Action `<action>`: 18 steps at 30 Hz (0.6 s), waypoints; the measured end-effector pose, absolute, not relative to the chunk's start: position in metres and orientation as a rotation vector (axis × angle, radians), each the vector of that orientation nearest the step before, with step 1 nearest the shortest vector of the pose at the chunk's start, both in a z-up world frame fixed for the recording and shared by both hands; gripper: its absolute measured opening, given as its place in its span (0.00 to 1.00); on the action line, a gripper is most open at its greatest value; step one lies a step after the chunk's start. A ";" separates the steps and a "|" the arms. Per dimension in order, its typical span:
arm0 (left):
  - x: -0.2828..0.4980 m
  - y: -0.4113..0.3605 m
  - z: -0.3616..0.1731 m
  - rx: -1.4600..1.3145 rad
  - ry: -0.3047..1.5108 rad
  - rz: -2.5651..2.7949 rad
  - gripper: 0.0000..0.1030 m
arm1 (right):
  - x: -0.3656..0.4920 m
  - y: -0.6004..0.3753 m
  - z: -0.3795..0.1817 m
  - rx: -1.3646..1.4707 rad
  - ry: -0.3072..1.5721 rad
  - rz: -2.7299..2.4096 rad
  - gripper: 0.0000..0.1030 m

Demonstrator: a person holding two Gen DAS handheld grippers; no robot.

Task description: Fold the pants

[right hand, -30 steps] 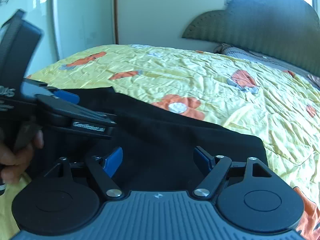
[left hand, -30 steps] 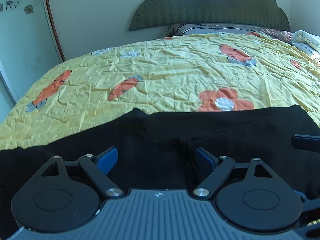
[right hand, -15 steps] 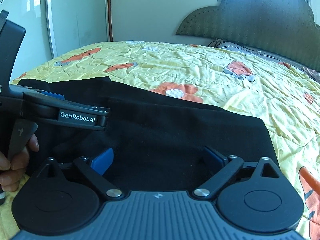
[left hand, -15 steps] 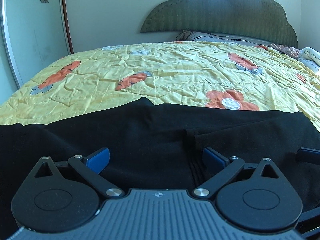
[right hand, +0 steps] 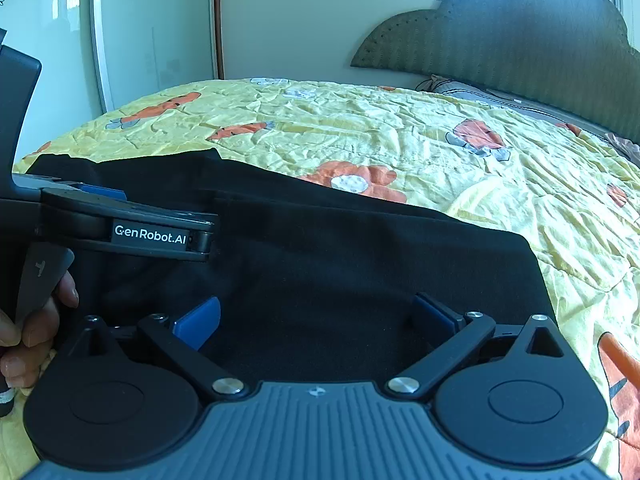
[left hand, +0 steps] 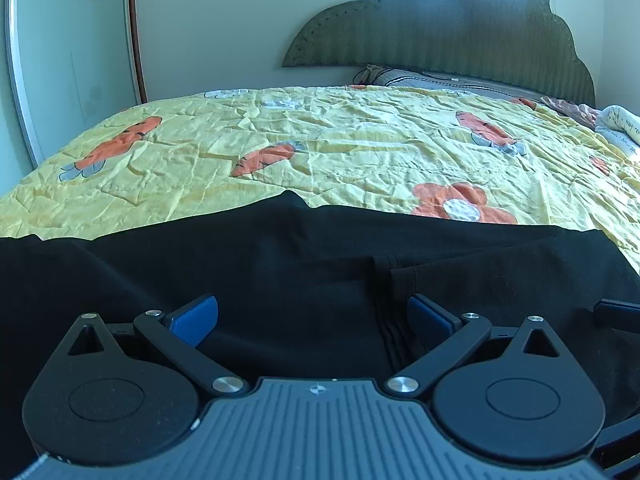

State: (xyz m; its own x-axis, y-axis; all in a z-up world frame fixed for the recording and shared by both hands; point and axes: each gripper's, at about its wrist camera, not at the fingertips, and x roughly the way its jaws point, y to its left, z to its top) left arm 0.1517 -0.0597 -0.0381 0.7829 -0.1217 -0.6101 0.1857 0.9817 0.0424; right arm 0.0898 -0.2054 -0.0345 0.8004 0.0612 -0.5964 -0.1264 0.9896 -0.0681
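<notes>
Black pants (left hand: 300,264) lie spread across the near part of a yellow bed, with a folded layer and its seam (left hand: 384,280) on the right. My left gripper (left hand: 313,308) stands open just above the cloth, blue pads wide apart and gripping nothing. In the right wrist view the pants (right hand: 360,260) end in a square corner at the right. My right gripper (right hand: 316,308) hovers over them, its jaws opening, with only flat cloth below the gap. The left gripper's near finger (right hand: 160,234) shows at the left, held by a hand (right hand: 32,332).
The yellow quilt (left hand: 360,148) with orange flowers stretches beyond the pants to a dark green headboard (left hand: 440,32) and a pillow (left hand: 440,80). A pale wardrobe door (left hand: 60,80) stands at the left. Folded bedding (left hand: 620,124) lies at the far right.
The blue pads of both grippers have spread wider apart. The left wrist view has rolled level, and both views have tipped up a little. The pants lie still.
</notes>
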 end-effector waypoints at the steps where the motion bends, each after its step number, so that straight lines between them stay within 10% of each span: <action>1: 0.152 -0.059 -0.038 0.099 0.652 -0.168 0.99 | 0.090 -0.205 -0.034 -0.107 0.635 0.101 1.00; 18: 0.153 -0.050 -0.036 0.047 0.664 -0.189 0.99 | 0.083 -0.208 -0.032 -0.087 0.596 0.106 1.00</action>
